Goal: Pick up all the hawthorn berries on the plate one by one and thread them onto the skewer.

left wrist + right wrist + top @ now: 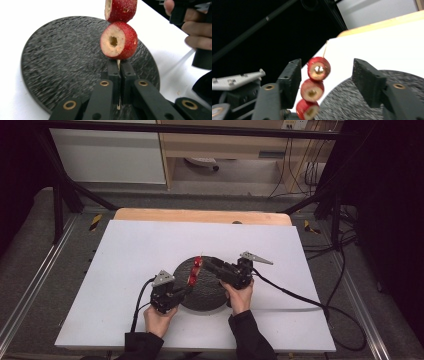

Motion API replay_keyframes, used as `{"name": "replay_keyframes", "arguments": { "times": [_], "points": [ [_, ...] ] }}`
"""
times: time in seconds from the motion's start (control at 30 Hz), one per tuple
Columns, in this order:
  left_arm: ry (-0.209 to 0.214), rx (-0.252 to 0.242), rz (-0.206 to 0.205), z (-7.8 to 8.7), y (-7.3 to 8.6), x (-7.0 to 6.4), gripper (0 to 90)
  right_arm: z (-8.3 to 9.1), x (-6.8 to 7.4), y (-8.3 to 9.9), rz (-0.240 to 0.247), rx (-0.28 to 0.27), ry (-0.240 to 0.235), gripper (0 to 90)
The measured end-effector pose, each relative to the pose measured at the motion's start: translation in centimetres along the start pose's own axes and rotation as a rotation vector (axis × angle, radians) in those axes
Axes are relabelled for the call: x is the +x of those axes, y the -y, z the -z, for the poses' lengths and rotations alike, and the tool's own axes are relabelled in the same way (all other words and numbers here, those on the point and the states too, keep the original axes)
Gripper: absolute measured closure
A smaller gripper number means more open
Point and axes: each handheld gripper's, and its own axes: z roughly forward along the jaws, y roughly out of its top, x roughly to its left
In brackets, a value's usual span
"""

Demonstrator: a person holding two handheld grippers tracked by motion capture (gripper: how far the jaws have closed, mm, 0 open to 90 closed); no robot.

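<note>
A thin wooden skewer (118, 63) carries three red cored fruit pieces (312, 90), stacked one above another. My left gripper (119, 65) is shut on the skewer's bare lower end, just under the lowest fruit (119, 41), and holds it up over a round black plate (62, 62). In the high view the skewered fruit (194, 270) stands over the plate's (210, 295) left part, with the left gripper (188, 290) below it. My right gripper (328, 72) is open wide, its jaws either side of the top fruit (319, 69) but apart from it; in the high view the right gripper (208, 264) points at the fruit from the right.
The plate lies on a white board (150, 250) over a wooden table (200, 215). Black cables (300, 296) trail right across the board. A hand (197, 27) holding the right gripper shows at the upper right of the left gripper view.
</note>
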Motion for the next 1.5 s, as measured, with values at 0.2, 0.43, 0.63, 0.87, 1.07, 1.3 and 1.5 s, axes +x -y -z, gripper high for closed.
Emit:
{"name": "replay_keyframes", "arguments": {
  "times": [0.2,0.43,0.63,0.87,1.07,1.3,1.5],
  "points": [
    [-0.008,0.024,-0.02,0.5,0.3,0.7,87.9,0.6,-0.3,-0.6,0.079,0.112,0.024,28.0],
    [-0.004,0.051,-0.069,1.1,0.3,1.0,87.8,1.9,-1.0,-0.7,0.169,0.22,0.056,14.8],
    [-0.006,0.074,-0.098,1.7,0.2,1.5,87.8,3.8,-2.0,-0.4,0.231,0.3,0.101,7.5],
    [-0.011,0.099,-0.13,2.2,-0.1,1.8,87.8,5.9,-3.3,0.2,0.311,0.387,0.164,1.8],
    [-0.015,0.13,-0.15,2.5,-0.9,2.1,87.7,7.2,-4.1,0.9,0.36,0.424,0.201,0.5],
    [-0.023,0.183,-0.176,2.0,-2.3,2.0,87.7,8.9,-4.9,1.5,0.384,0.437,0.225,0.4],
    [-0.029,0.211,-0.201,1.3,-3.6,1.7,87.7,9.9,-5.3,1.7,0.419,0.456,0.262,0.5]
  ]
}}
